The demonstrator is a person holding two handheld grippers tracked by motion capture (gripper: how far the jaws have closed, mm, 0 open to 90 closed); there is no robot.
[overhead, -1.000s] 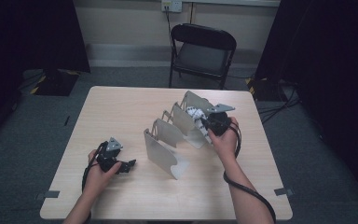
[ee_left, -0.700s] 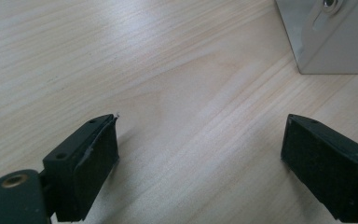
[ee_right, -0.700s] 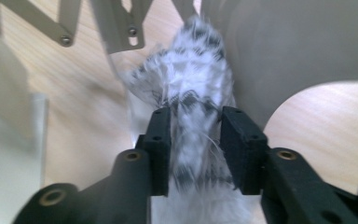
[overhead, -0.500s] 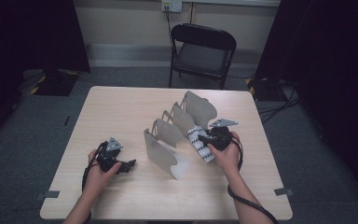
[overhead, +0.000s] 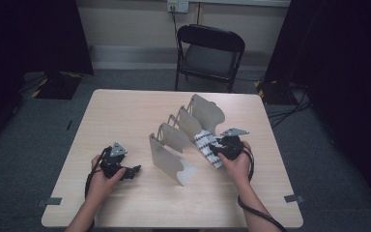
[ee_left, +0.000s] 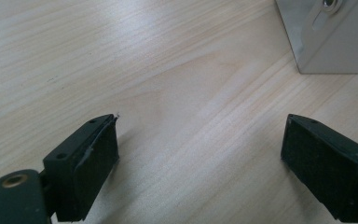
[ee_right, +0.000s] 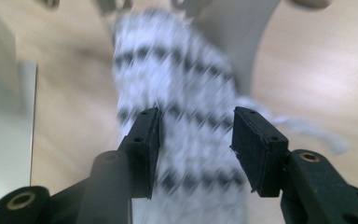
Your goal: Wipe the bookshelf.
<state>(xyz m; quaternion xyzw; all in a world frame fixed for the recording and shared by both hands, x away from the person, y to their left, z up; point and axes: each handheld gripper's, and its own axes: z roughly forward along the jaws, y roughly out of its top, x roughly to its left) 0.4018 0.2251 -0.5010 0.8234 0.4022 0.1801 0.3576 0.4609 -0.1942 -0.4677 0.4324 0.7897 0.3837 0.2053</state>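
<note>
Sock (overhead: pixel 207 147) is down on the bench (overhead: pixel 125 116), right of centre in the high view, leaning on the rack (overhead: pixel 183 137) — placement looks done. Right gripper (overhead: pixel 217 147) fingers have just been opening; sock sits between them but the pads look clear of it — released. Left gripper (overhead: pixel 134 170) idle at lower left, fingers wide, empty. Left to do, I'd judge: back the right hand off

Left tongs (ee_left: pixel 200 163) spread wide over bare wooden table (ee_left: pixel 168 70), grey metal plate (ee_left: pixel 328 35) at upper right corner
</note>
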